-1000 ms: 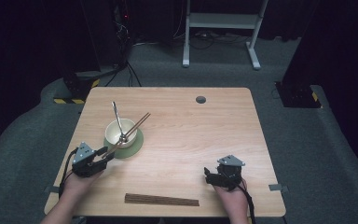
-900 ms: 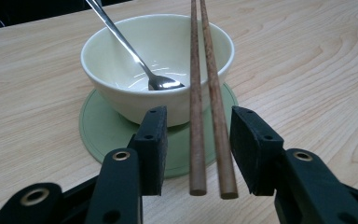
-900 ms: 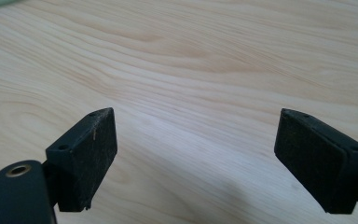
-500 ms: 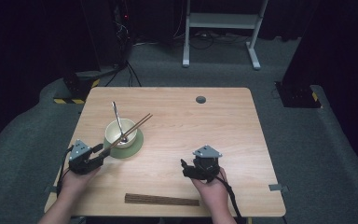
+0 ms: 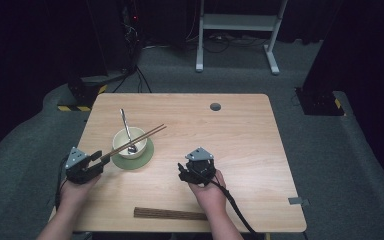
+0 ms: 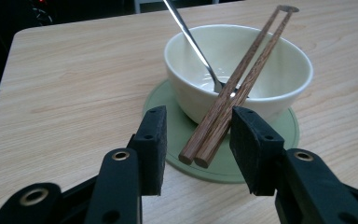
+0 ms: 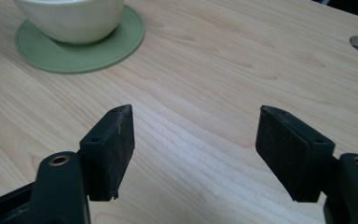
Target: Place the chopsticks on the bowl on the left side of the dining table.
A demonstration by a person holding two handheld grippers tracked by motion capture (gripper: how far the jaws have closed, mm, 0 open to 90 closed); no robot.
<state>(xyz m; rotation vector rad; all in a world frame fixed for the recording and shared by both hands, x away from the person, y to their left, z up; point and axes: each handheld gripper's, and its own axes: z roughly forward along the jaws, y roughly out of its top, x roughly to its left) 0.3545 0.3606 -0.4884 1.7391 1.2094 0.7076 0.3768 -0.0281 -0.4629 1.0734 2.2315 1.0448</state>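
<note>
Right tongs (image 5: 183, 174) moved inward, closing, empty | left tongs (image 6: 196, 135) unclenched around chopsticks (image 6: 228, 100) | stiff, slippery; grip near ends.

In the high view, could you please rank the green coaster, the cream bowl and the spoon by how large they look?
1. green coaster, widest
2. cream bowl, slightly smaller across
3. spoon, about as long as the bowl is wide, but far thinner

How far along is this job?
Done: bowl, spoon inside, sits on the coaster. In hand: the open left gripper flanks chopsticks resting on the bowl. Left: spare chopsticks lie untouched near the edge; the empty right gripper has just been closing its jaws.
</note>
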